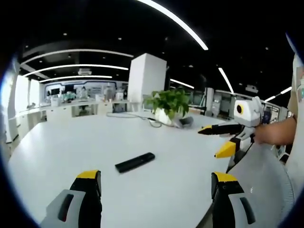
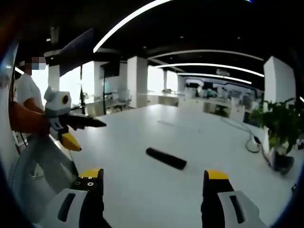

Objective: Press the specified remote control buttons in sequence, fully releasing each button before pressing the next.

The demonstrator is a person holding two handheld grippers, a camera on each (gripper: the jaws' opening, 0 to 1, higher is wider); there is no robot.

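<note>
A slim black remote control (image 1: 135, 162) lies flat on the white table (image 1: 71, 147), apart from both grippers. In the left gripper view my left gripper (image 1: 156, 183) stands open just short of it, nothing between its yellow-tipped jaws. My right gripper (image 1: 213, 141), held in a person's hand, hovers open at the table's right edge. From the right gripper view the remote (image 2: 166, 158) lies ahead of my open right gripper (image 2: 153, 180). The left gripper (image 2: 89, 135) is seen open at the left, over the table (image 2: 142, 128) edge.
A potted green plant (image 1: 168, 104) stands at the far side of the table, with a cable (image 1: 142, 118) lying beside it. The plant (image 2: 278, 128) and cable (image 2: 247, 137) are at the right in the right gripper view. A white pillar (image 1: 146, 76) rises behind.
</note>
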